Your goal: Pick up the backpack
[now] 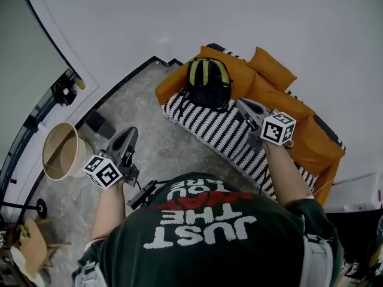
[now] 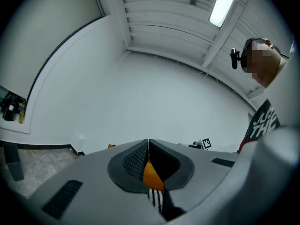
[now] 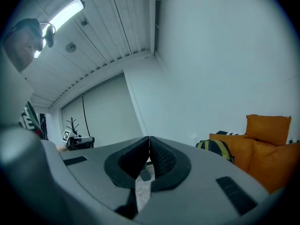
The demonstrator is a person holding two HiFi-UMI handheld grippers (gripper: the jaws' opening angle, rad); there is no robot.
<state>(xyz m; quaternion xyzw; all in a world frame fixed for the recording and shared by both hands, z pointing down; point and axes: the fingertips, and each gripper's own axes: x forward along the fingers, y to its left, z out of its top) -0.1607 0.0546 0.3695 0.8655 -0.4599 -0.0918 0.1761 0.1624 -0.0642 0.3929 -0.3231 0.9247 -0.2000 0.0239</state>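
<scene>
The black-and-yellow backpack (image 1: 207,84) stands on the orange sofa (image 1: 263,91), at the far end of the striped blanket (image 1: 209,127), well apart from both grippers. The left gripper (image 2: 148,146) has its jaws fully together, holding nothing. The right gripper (image 3: 149,142) has its jaws likewise closed and empty. The person's shirt (image 1: 203,244) reads "JUST THE"; its other lines are not clearly legible.

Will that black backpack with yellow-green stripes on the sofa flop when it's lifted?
Probably: the black fabric backpack looks soft, so it should sag and swing from wherever it is gripped. It sits plump against the orange sofa cushions, so it may be partly filled and not weightless.
</scene>
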